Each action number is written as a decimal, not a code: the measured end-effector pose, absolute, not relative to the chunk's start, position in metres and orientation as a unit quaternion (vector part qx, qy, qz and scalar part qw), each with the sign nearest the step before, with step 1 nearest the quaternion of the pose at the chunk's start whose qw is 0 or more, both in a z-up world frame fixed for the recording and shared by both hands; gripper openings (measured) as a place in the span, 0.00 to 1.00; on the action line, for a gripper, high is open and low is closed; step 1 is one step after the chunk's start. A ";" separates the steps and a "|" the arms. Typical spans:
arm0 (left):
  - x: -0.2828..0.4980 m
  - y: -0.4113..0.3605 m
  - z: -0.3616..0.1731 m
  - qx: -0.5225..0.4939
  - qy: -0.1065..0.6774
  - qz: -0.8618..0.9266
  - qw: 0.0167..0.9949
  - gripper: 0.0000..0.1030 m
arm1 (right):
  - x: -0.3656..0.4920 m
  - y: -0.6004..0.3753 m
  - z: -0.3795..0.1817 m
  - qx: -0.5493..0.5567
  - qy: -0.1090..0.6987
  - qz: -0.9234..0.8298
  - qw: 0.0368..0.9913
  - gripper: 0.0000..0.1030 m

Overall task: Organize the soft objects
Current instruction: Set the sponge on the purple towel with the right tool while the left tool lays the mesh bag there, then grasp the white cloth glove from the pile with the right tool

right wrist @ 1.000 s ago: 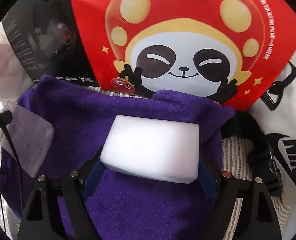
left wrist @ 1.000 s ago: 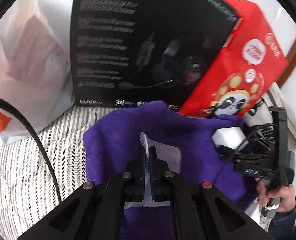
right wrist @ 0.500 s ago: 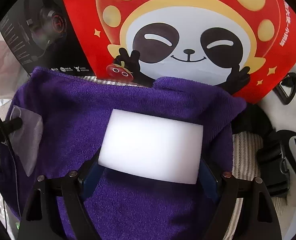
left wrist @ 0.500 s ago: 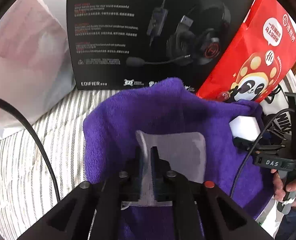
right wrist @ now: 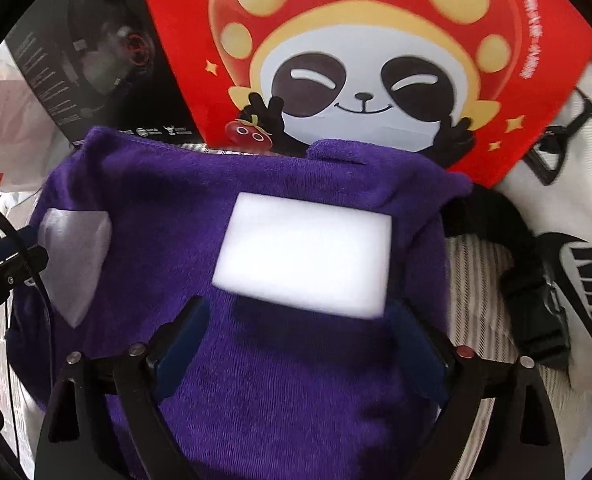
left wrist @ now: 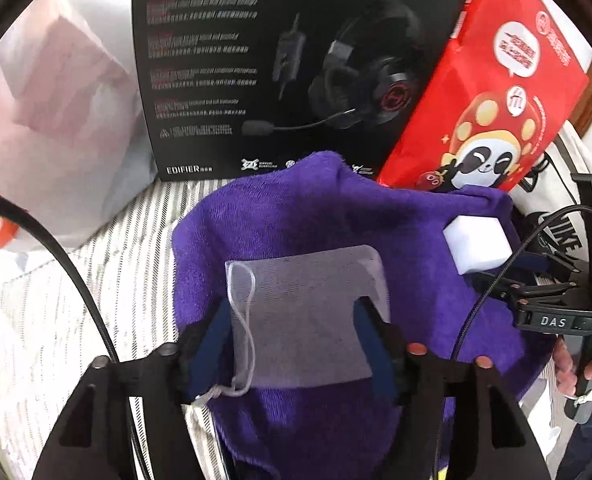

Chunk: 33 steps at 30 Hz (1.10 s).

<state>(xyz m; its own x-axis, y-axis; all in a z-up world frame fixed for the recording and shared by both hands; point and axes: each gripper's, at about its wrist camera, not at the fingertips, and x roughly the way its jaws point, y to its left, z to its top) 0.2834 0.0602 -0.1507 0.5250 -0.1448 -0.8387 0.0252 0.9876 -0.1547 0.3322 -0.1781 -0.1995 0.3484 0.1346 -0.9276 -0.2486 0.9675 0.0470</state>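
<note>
A purple towel (left wrist: 304,224) lies on the striped bedding, also in the right wrist view (right wrist: 279,380). A translucent mesh drawstring pouch (left wrist: 308,316) lies flat on it between the open fingers of my left gripper (left wrist: 291,320). A white sponge block (right wrist: 304,260) lies on the towel just ahead of my right gripper (right wrist: 296,332), whose jaws stand wide apart and clear of it. The sponge (left wrist: 478,246) and the right gripper (left wrist: 536,292) also show in the left wrist view. The pouch (right wrist: 75,256) shows at left in the right wrist view.
A black headset box (left wrist: 287,60) and a red panda bag (right wrist: 376,60) stand behind the towel. A white Nike bag (right wrist: 576,240) with a black buckle strap (right wrist: 536,312) lies to the right. A white plastic bag (left wrist: 55,120) is at left. Striped bedding (left wrist: 55,320) is underneath.
My left gripper opened and let go of the mesh pouch, which now lies flat on the towel. My right gripper opened and released the sponge onto the towel.
</note>
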 end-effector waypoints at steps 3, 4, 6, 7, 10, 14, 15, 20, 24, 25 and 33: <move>0.275 0.057 -0.142 -0.053 0.482 -0.046 0.873 0.62 | 0.315 -0.182 -0.184 -0.054 0.549 0.113 0.827 0.90; 0.270 0.056 -0.139 -0.053 0.481 -0.046 0.874 0.62 | 0.309 -0.184 -0.179 -0.054 0.545 0.110 0.829 0.90; 0.261 0.058 -0.134 -0.052 0.477 -0.050 0.876 0.62 | 0.297 -0.186 -0.169 -0.051 0.540 0.111 0.833 0.90; 0.258 0.058 -0.132 -0.051 0.475 -0.051 0.877 0.62 | 0.286 -0.189 -0.162 -0.047 0.535 0.112 0.836 0.90; 0.235 0.059 -0.124 -0.043 0.471 -0.058 0.879 0.62 | 0.261 -0.195 -0.148 -0.042 0.524 0.115 0.843 0.90; 0.209 0.056 -0.116 -0.032 0.468 -0.069 0.881 0.62 | 0.219 -0.200 -0.129 -0.044 0.507 0.126 0.851 0.90; 0.202 0.055 -0.115 -0.032 0.467 -0.072 0.881 0.62 | 0.216 -0.197 -0.128 -0.044 0.505 0.125 0.853 0.90; 0.174 0.048 -0.113 -0.033 0.461 -0.080 0.883 0.62 | 0.168 -0.208 -0.127 -0.030 0.517 0.129 0.846 0.90; 0.152 0.039 -0.115 -0.039 0.458 -0.091 0.883 0.62 | 0.149 -0.214 -0.148 -0.008 0.539 0.140 0.831 0.90; 0.147 0.038 -0.116 -0.039 0.459 -0.091 0.883 0.62 | 0.148 -0.215 -0.154 -0.001 0.544 0.147 0.826 0.90; 0.114 0.030 -0.124 -0.032 0.469 -0.090 0.878 0.62 | 0.164 -0.214 -0.191 0.055 0.560 0.191 0.804 0.53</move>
